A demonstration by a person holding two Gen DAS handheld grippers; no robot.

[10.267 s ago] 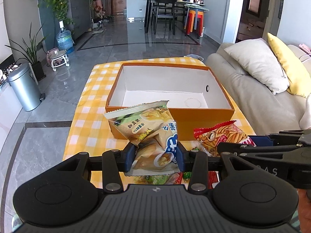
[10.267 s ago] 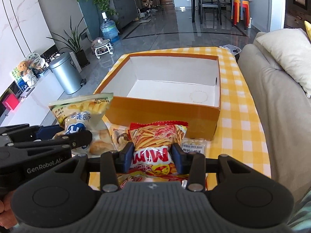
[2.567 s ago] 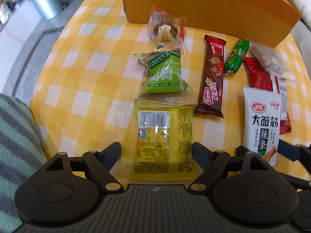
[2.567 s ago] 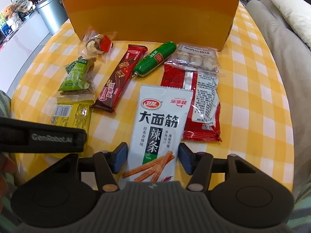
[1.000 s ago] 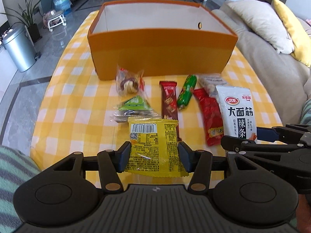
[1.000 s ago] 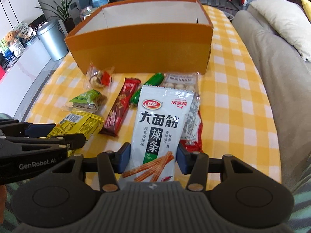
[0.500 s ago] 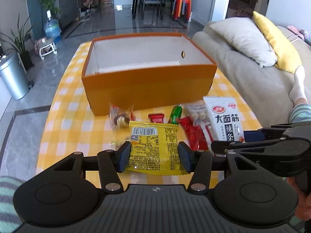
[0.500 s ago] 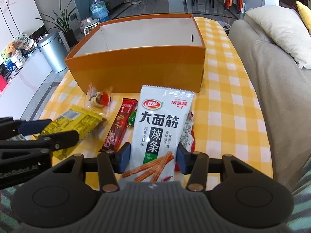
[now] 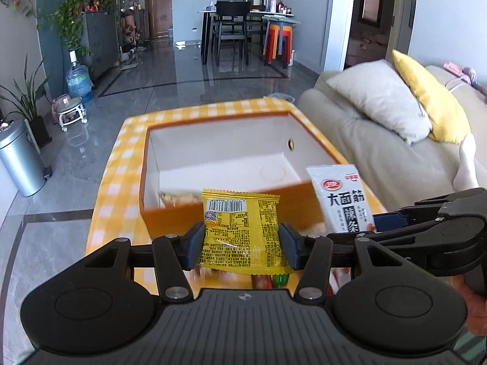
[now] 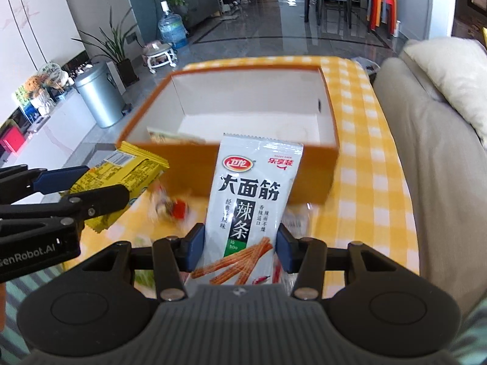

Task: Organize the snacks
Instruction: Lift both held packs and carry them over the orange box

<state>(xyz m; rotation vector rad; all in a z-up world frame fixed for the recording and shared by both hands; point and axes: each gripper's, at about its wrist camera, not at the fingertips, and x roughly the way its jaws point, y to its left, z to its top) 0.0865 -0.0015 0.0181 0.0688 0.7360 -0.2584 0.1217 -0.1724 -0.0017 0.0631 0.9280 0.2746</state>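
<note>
My left gripper (image 9: 242, 245) is shut on a yellow snack packet (image 9: 240, 231), held in the air just before the near wall of the orange box (image 9: 170, 216). My right gripper (image 10: 237, 245) is shut on a white spicy-strip packet (image 10: 249, 200), also raised in front of the orange box (image 10: 304, 164). The white packet shows at the right in the left wrist view (image 9: 341, 197). The yellow packet shows at the left in the right wrist view (image 10: 121, 179). A chip bag (image 10: 170, 137) lies inside the box by its near wall. More snacks (image 10: 169, 205) lie blurred on the cloth below.
The yellow checked tablecloth (image 10: 374, 164) covers the table. A beige sofa (image 9: 380, 140) with white and yellow pillows runs along the right. A metal bin (image 9: 18, 158), plants and a water bottle stand on the floor at the left.
Both grippers have risen and moved toward the box with their packets; I now see down into the box, and the loose snacks on the cloth have dropped below view.
</note>
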